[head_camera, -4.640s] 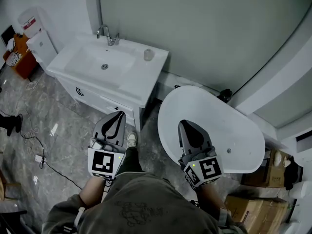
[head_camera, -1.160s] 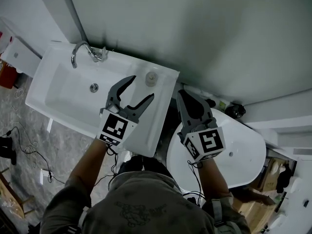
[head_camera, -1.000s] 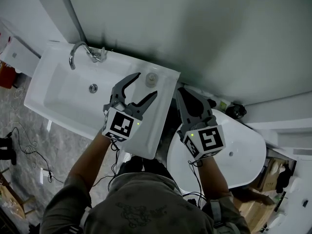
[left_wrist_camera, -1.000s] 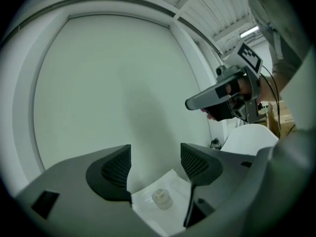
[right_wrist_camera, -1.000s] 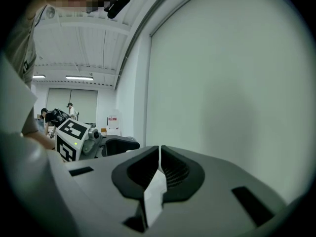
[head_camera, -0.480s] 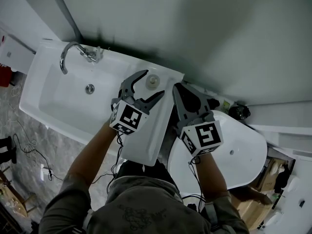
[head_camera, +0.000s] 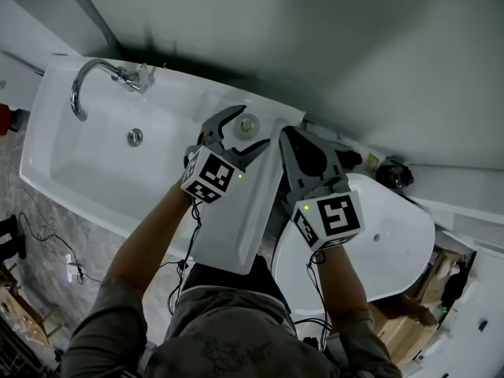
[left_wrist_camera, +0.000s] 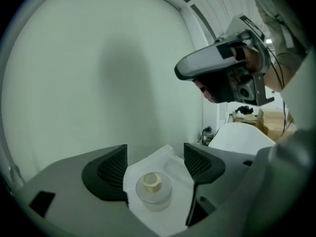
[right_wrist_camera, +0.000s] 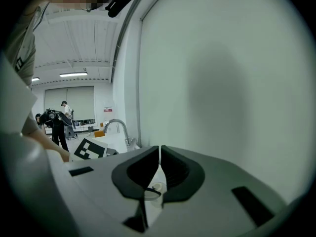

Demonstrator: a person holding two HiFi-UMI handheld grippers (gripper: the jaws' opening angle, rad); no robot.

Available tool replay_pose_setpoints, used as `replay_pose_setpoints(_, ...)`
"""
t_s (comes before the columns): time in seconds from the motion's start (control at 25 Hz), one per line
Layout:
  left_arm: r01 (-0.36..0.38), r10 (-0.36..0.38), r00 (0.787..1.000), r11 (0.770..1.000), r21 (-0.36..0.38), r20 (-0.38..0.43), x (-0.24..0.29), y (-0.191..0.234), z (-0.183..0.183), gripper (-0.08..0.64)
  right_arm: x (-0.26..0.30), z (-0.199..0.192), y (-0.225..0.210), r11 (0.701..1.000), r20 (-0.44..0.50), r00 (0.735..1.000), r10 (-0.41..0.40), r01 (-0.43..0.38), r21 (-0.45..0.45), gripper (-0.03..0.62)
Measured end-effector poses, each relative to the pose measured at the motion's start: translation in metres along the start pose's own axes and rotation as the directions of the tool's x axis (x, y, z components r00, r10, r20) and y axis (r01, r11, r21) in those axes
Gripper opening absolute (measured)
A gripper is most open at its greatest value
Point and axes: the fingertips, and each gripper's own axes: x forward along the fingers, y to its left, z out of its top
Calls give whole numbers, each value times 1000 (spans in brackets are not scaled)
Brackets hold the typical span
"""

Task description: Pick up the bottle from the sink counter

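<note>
A small clear bottle [head_camera: 247, 124] with a gold cap stands on the right back corner of the white sink counter [head_camera: 236, 219]. My left gripper [head_camera: 253, 127] is open, with one jaw on each side of the bottle and no pad touching it. In the left gripper view the bottle [left_wrist_camera: 153, 189] stands low between the two ribbed pads [left_wrist_camera: 108, 169]. My right gripper [head_camera: 302, 138] is shut and empty. It hovers just right of the counter's edge, beside the left one. In the right gripper view the bottle [right_wrist_camera: 157, 187] shows below its shut jaws.
The basin, with its drain [head_camera: 135, 137] and chrome faucet [head_camera: 87, 81], lies left of the bottle. A grey wall rises directly behind the counter. A white oval tub [head_camera: 394, 235] stands to the right, with cardboard boxes [head_camera: 405, 309] beyond it.
My left gripper has moved forward over the counter, and its jaws, now wider, stand on either side of the bottle. The right gripper stayed shut and kept alongside it.
</note>
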Motion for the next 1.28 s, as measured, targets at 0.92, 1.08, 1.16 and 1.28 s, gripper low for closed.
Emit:
replay_pose_setpoints(0.92,35,-36,996,999,-11,-85,66,-1,-73,359,31,-85,-26,1000,-75,997,21,-20,21,35)
replay_pose_setpoints(1.08,44,-48,992,998,-37,-113,73,-2,-86,359,32,-96,-27,999,-80,996,30,-28,29,35)
replay_pose_setpoints(1.16,53,-56,992,998,-35,-116,74,-3,-89,359,34,-99,-27,999,-79,996,35,-33,34,35)
replay_pose_setpoints(1.28,62,-67,991,997,-44,-118,77,-2,-91,358,40,-103,-29,998,-78,996,49,-45,46,35)
